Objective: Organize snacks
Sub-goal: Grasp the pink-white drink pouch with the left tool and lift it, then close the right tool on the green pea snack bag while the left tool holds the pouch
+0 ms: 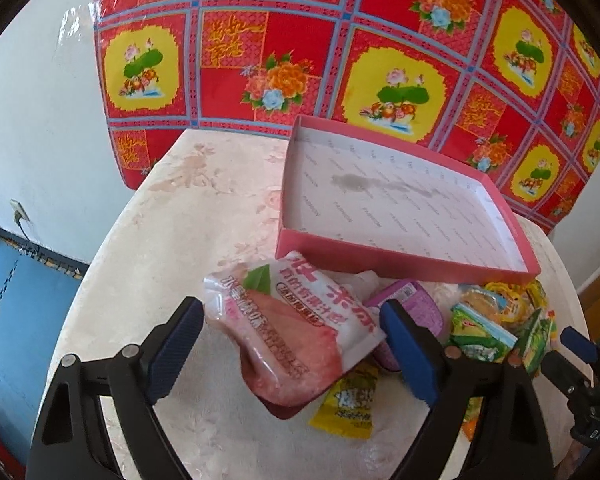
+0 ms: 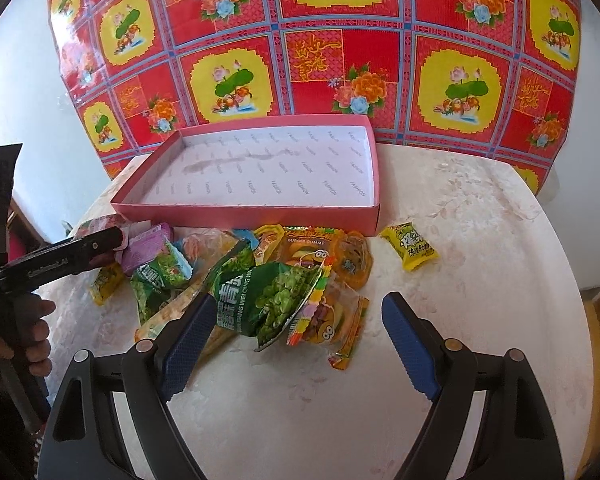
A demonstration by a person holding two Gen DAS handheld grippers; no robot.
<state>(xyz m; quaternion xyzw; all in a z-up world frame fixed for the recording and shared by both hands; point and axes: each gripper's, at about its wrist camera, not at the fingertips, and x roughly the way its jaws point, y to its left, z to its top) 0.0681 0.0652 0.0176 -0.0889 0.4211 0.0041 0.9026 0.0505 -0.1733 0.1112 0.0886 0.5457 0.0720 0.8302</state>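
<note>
A shallow pink box (image 1: 400, 258) (image 2: 244, 214) with a white inside stands empty at the back of the round table. A pile of snack packets lies in front of it. My left gripper (image 1: 290, 348) is open, its jaws on either side of a pink-and-white pouch (image 1: 296, 332), not touching it. A purple packet (image 1: 414, 300) and a yellow packet (image 1: 352, 404) lie beside it. My right gripper (image 2: 296, 344) is open, just before a green pea packet (image 2: 276, 300) and an orange gummy packet (image 2: 332, 320). A yellow candy packet (image 2: 410, 246) lies apart at the right.
The table (image 2: 480, 240) has a pale floral cover. A red and yellow flowered cloth (image 2: 320, 52) hangs behind it. The left gripper (image 2: 60, 256) and the hand holding it show at the left of the right wrist view. Blue floor (image 1: 24, 320) lies left of the table.
</note>
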